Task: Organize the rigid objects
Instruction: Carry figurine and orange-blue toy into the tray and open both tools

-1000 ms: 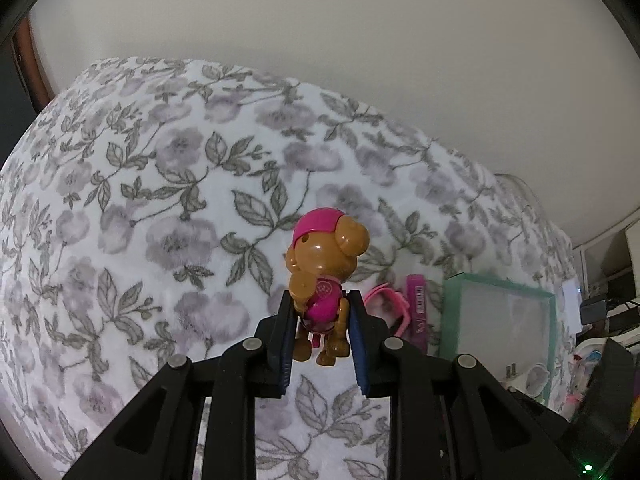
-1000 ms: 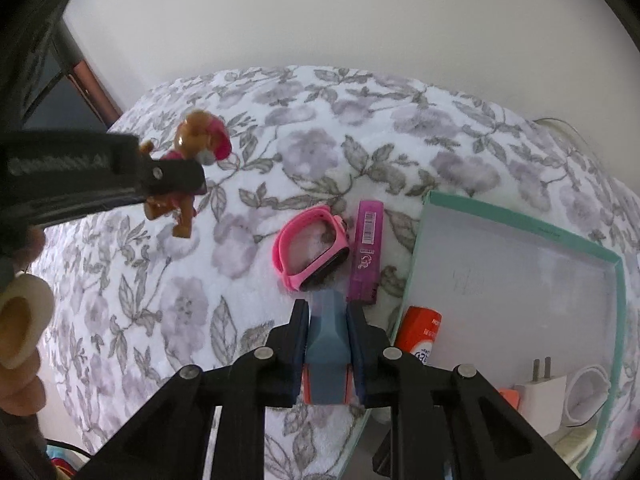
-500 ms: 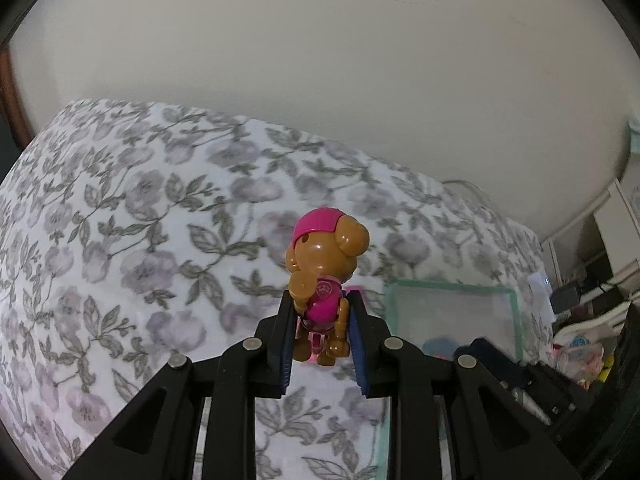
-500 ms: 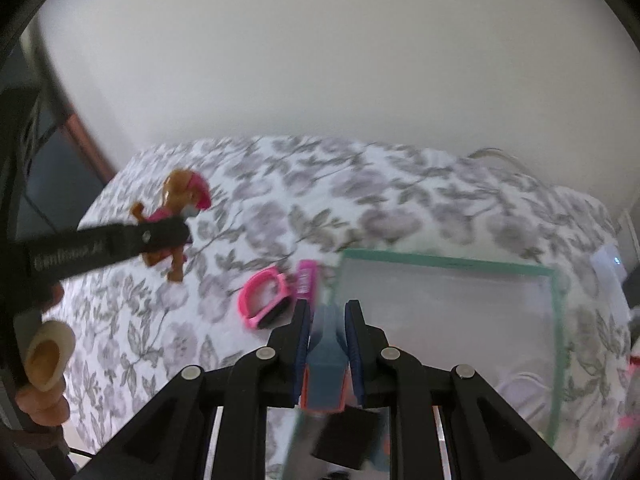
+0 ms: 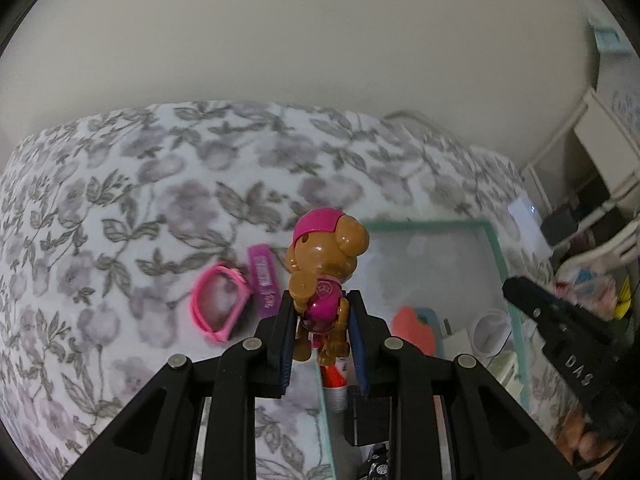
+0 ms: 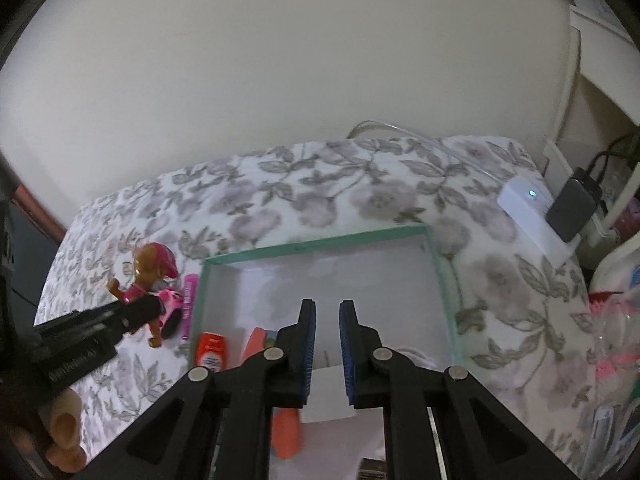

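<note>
My left gripper (image 5: 320, 316) is shut on a brown toy dog (image 5: 325, 270) with a pink cap, held in the air above the left edge of a teal-rimmed white box (image 5: 494, 248). The toy dog (image 6: 150, 280) also shows in the right wrist view, left of the box (image 6: 320, 246). My right gripper (image 6: 327, 322) is open and empty above the box. Inside the box lie an orange and blue piece (image 5: 414, 330), a red-capped tube (image 6: 210, 352) and a white charger (image 5: 456, 340). A pink watch band (image 5: 218, 304) and a purple bar (image 5: 264, 280) lie on the bedspread left of the box.
The floral bedspread (image 5: 120, 208) covers the bed up to a cream wall. A white device with a blue light (image 6: 532, 216) and a dark adapter (image 6: 574, 208) sit at the bed's far right corner. Shelves and clutter (image 5: 592, 280) stand on the right.
My right gripper has let go of the orange and blue piece, which now lies in the box, and its jaws have opened. My left gripper has carried the toy dog right, toward the box.
</note>
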Demonstrator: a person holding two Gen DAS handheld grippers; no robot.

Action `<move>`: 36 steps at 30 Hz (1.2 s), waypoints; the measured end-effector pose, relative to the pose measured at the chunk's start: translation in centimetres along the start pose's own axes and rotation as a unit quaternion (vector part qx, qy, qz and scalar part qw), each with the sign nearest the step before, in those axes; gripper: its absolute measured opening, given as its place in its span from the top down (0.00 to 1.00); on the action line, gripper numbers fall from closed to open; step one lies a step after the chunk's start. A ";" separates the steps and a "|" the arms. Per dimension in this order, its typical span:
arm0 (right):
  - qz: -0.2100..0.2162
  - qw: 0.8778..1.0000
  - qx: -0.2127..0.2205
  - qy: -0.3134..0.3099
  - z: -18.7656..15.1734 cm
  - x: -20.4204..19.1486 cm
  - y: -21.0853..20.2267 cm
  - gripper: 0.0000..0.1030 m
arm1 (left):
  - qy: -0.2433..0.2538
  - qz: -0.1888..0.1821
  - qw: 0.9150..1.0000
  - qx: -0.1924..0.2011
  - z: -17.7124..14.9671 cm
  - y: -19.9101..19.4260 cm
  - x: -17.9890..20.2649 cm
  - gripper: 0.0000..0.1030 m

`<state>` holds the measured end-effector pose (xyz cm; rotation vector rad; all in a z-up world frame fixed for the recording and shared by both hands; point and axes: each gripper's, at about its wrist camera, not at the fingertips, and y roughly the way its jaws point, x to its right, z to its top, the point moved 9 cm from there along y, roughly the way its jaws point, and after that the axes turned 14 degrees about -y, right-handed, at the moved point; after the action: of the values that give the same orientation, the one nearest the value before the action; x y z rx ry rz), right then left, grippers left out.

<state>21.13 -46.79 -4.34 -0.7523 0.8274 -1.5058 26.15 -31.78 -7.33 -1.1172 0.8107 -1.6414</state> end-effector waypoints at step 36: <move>-0.008 0.998 -0.029 -0.058 0.3 -4.1 2.3 0.86 | -0.038 0.049 0.998 -0.008 0.9 0.4 -4.4 0.34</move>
<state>22.96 -42.86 -6.11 -0.8823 0.7809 -1.4426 27.68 -27.74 -8.68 -1.1264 0.8189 -1.5041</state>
